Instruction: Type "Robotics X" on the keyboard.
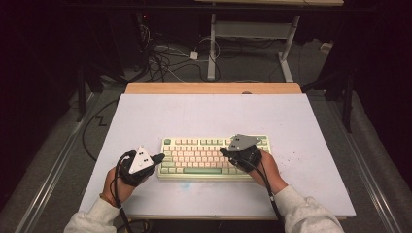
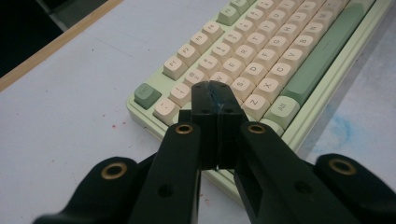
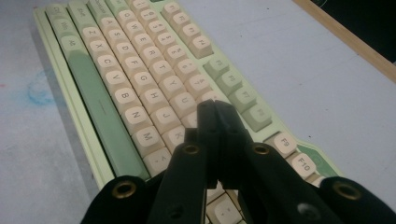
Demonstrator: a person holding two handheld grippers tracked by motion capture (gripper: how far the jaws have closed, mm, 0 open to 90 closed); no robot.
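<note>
A pale green keyboard [image 1: 214, 158] with cream and green keys lies on the white board, a bit in front of its middle. My left gripper [image 1: 159, 158] is shut with nothing in it, and its tip hovers at the keyboard's left end. In the left gripper view the shut gripper [image 2: 215, 95] sits over the keys [image 2: 243, 65] near the left edge. My right gripper [image 1: 223, 151] is shut and empty over the right half of the keyboard. Seen in the right gripper view, the gripper [image 3: 214, 112] points at the cream keys [image 3: 154, 79] in the middle rows.
The white board [image 1: 204, 114] rests on a wooden table [image 1: 214, 88]. A faint blue smudge [image 1: 184, 185] marks the board in front of the keyboard. Beyond the table lie cables [image 1: 165, 60] on the floor and a desk frame [image 1: 252, 39].
</note>
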